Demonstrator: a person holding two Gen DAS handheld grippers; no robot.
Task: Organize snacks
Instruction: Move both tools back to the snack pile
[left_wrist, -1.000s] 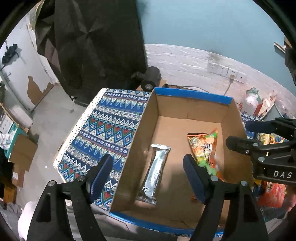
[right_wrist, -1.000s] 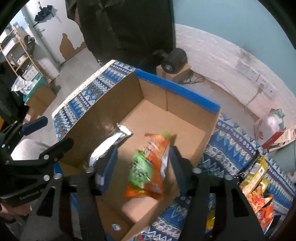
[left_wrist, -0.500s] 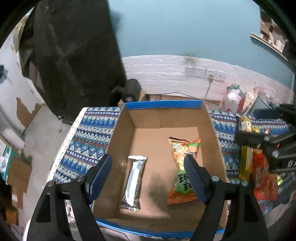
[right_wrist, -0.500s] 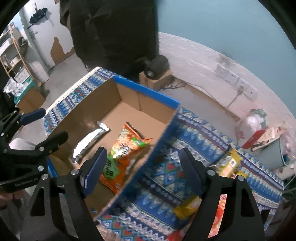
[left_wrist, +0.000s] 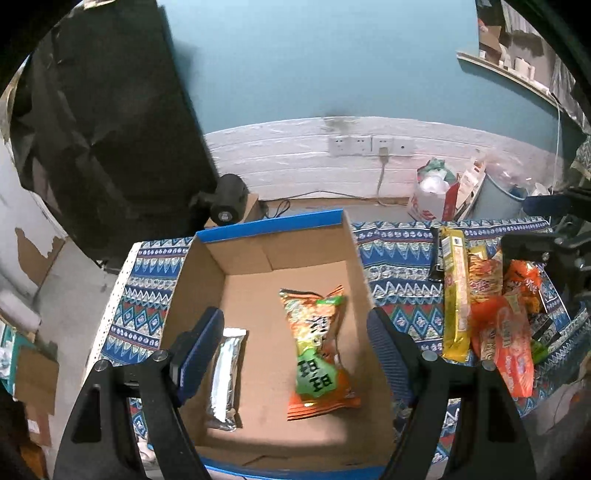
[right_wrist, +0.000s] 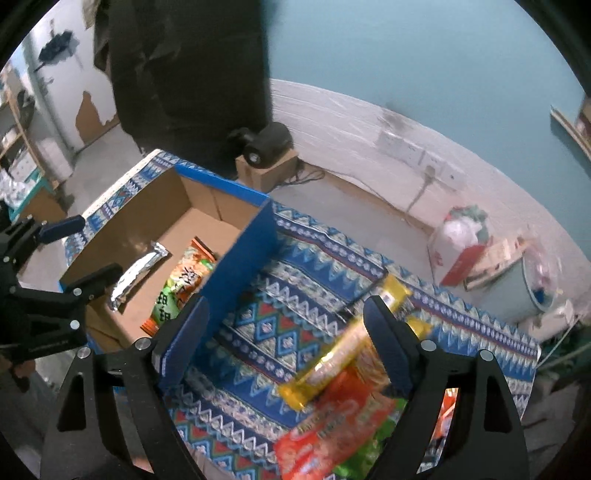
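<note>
Now the patterned tablecloth (right_wrist: 295, 280) fills far more of the right wrist view than it did a second ago, when the cardboard box (left_wrist: 258, 258) took up nearly the whole frame; the box has slid off toward ten o'clock there, showing its blue outer wall. In the left wrist view the box sits squarer and more central than before, with its blue rim at twelve o'clock.

Next in size, the snack pile (left_wrist: 495, 314) lies on the cloth at three o'clock of the box, well apart from it (a second ago only a sliver of it showed at the frame edge). The right gripper (right_wrist: 291, 336) hangs over the near end of that pile with its jaws spread wide and nothing between the pads; a second ago the orange-and-green chip bag (left_wrist: 317, 350) was between them, above the box. That bag now lies flat on the box floor, right of centre, its green label toward six o'clock.

A long yellow packet (right_wrist: 347, 347) lies on the pile, running from about one o'clock to seven o'clock just under the right gripper's right finger.

The left gripper (left_wrist: 295, 354) hovers over the box, jaws equally wide as before and empty. At eight o'clock of the chip bag, apart from it, the silver foil bar (left_wrist: 227, 376) lies along the box's left wall, unmoved.
</note>
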